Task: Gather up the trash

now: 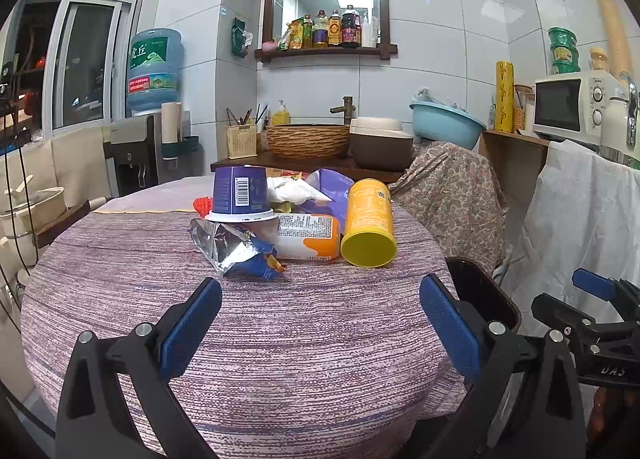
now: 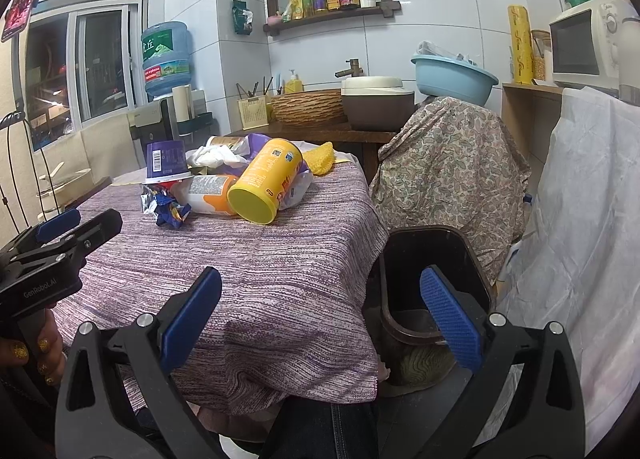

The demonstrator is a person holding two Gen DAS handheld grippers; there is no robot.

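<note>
Left claw (image 1: pixel 320 323): wide apart, empty, hovering over the near bare stretch of the worktop (image 1: pixel 280 339), well short of the trash. Right claw (image 2: pixel 320 323): also wide apart and empty, straddling the worktop's right edge, right finger over the dark bin (image 2: pixel 432 243) standing just beside the worktop. Trash heaped at the far middle of the worktop: yellow can (image 1: pixel 370 227) on its side, open mouth toward the camera; touching it on the left, an orange-and-white bottle (image 1: pixel 308 239) lying flat; over the bottle's left end, a purple cup (image 1: pixel 240 193) upside down; in front, a crumpled foil wrapper (image 1: pixel 236 245); behind, white paper (image 1: pixel 292 189) and a purple bag (image 1: pixel 332 187). Bin interior dark, contents unclear. Hand (image 2: pixel 40 351) visible at lower left in the right view, gripping the left claw's handle.
</note>
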